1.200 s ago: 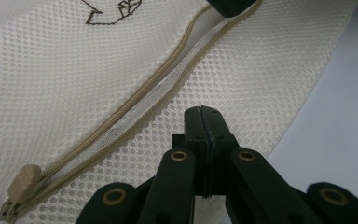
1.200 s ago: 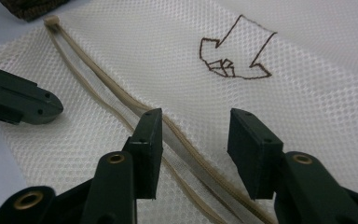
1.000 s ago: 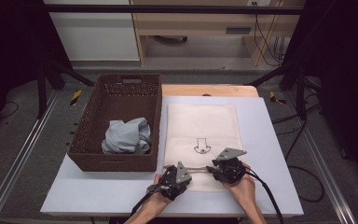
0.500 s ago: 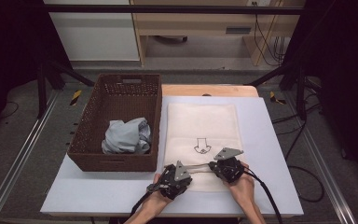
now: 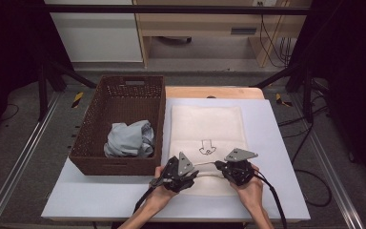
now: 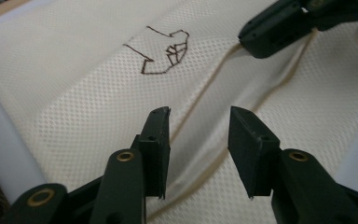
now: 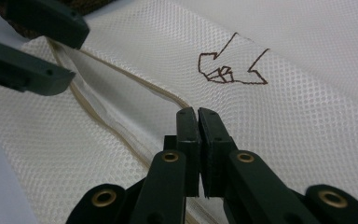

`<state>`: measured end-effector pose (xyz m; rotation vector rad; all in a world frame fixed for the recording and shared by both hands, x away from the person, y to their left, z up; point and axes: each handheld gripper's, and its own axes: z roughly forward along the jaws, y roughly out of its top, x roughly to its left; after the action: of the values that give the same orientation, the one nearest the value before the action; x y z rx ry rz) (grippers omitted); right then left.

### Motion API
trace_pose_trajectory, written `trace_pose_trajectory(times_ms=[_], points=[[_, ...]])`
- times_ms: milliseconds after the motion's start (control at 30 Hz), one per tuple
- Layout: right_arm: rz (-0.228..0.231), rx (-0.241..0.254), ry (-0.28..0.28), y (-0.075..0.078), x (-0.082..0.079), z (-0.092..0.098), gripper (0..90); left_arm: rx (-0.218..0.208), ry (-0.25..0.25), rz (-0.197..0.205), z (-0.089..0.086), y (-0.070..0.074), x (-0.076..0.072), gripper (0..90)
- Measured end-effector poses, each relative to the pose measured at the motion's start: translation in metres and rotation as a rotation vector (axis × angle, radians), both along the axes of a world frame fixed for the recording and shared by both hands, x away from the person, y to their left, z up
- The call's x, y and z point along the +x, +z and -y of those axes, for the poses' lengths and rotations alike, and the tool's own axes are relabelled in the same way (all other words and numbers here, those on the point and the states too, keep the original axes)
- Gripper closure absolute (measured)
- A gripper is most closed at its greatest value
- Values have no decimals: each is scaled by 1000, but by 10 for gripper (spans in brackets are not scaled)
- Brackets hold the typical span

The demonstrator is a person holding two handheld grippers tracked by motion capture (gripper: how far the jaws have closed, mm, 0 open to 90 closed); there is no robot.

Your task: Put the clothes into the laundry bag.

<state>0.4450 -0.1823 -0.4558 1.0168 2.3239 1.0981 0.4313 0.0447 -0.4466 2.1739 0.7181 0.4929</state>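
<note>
On the pale table (image 5: 276,143), the cream mesh laundry bag (image 5: 207,129) lies flat at the centre, with the wicker basket (image 5: 119,100) of grey clothes (image 5: 128,139) at nine o'clock from it. Our right gripper (image 7: 198,116) is clenched on the bag's near zipper edge (image 7: 121,79). Our left gripper (image 6: 198,123) has just been opening; its jaws stand apart over the seam and grasp nothing. To open the mouth well, we think the left should pinch only the top layer, toward seven o'clock from the right grip, then lift gently.
</note>
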Motion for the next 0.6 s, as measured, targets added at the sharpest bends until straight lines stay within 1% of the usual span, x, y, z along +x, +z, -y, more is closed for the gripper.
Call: trace_pose_trajectory(times_ms=[67, 100, 200, 267, 300, 333, 400, 433, 467, 500, 533, 567, 600], points=[[2, 6, -3, 1, -1, 1, 880, 14, 7, 11, 5, 2, 7, 563], [8, 17, -3, 2, -1, 2, 880, 23, 5, 18, 8, 2, 11, 552], [22, 33, -6, 5, -2, 4, 879, 43, 7, 4, 17, -3, 20, 540], [28, 36, -7, 5, -2, 4, 880, 65, 12, -2, 21, -7, 24, 543], [28, 36, -6, 5, -2, 4, 879, 67, 16, -7, 23, -10, 25, 555], [29, 35, -2, 5, -2, 4, 879, 79, 21, -3, 23, -11, 26, 586], [27, 31, -1, 5, -2, 4, 880, 80, 28, 12, 24, -13, 26, 678], [27, 31, -1, 5, -2, 4, 879, 72, 31, 15, 24, -12, 26, 721], [26, 33, -1, 5, -2, 3, 876, 61, 32, 12, 24, -12, 26, 801], [26, 33, -1, 5, -2, 3, 876, 59, 33, 20, 24, -11, 25, 801], [25, 35, -2, 5, -2, 3, 873, 69, 30, 32, 25, -10, 24, 829], [26, 39, -1, 5, -2, 3, 862, 74, 30, 33, 25, -10, 24, 852], [27, 39, -1, 5, -3, 3, 848, 75, 32, 34, 25, -10, 24, 856]])
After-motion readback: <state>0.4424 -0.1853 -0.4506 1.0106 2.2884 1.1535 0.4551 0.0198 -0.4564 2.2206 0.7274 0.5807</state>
